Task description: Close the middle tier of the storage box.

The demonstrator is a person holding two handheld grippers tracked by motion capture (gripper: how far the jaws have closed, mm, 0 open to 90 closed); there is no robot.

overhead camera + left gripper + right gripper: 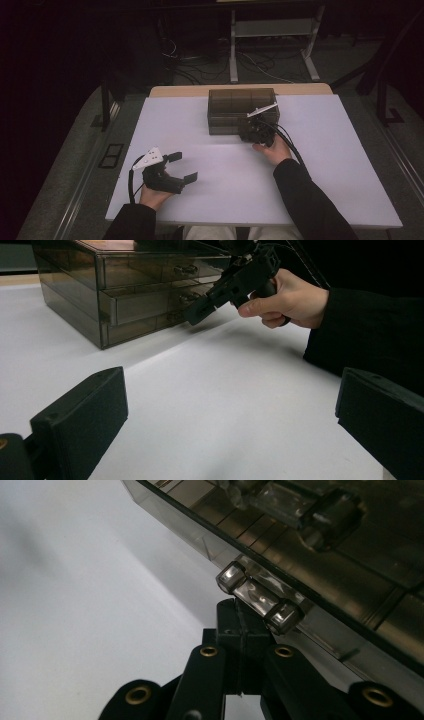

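A smoky see-through drawer box (235, 107) stands at the back middle of the white table (325, 165). My right gripper (248, 134) is at the box's front right, held by a hand in a dark sleeve. In the right gripper view its jaws are shut flat against each other, and the right gripper (243, 625) has its tips just under a clear drawer handle (260, 600); I cannot tell if they touch it. My left gripper (183, 167) rests low at the front left, open with nothing between its pads (80, 415). From there I see the drawer box (115, 285) and the right gripper (192, 315).
A strip of wooden tabletop (180, 91) shows behind the white sheet. Beyond the table, a white metal stand (272, 30) and loose cables (200, 65) lie on the dark floor. Bare white surface stretches between the two grippers.
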